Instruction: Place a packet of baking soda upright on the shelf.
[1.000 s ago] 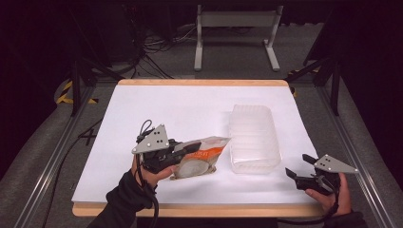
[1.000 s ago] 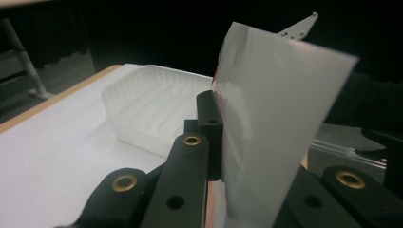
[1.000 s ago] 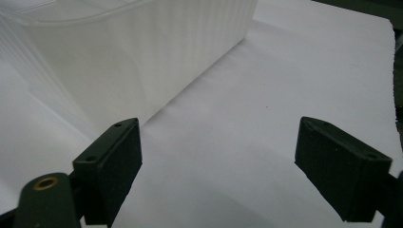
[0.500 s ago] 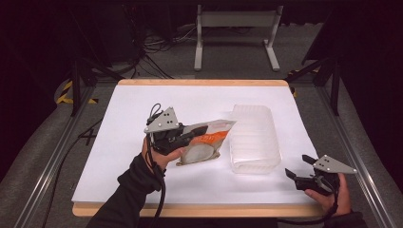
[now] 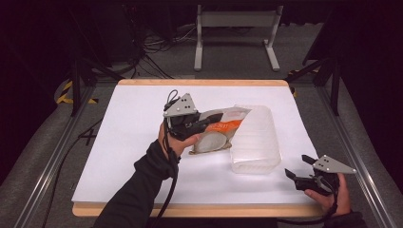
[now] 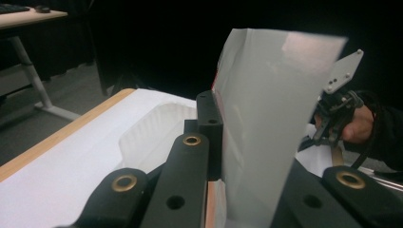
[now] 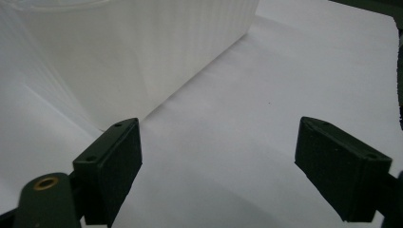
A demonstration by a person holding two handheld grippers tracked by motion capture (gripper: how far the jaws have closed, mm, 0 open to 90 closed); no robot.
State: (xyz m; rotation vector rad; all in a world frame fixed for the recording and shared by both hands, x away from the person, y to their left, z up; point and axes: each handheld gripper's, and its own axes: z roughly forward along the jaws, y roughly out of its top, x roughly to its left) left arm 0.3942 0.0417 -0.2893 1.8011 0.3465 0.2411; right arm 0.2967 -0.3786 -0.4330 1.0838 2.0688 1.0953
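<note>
We see the snack pouch (image 5: 219, 134), clear with an orange band, gripped at one edge by the left gripper (image 5: 202, 123), whose fingers (image 6: 209, 137) are pressed flat against its film. The pouch is lifted and held near the middle of the counter (image 5: 123, 142), its far end reaching over the rim of the clear plastic container (image 5: 254, 142). In the left gripper view the pouch (image 6: 266, 128) stands upright between the fingers, with the container (image 6: 157, 133) beyond it. The container rests on the white counter right of centre. The right gripper (image 5: 298, 172) is well apart, near the counter's front right corner; its fingers (image 7: 114, 166) are spread wide with nothing between them, and the ribbed container wall (image 7: 142, 52) is just ahead of them.
</note>
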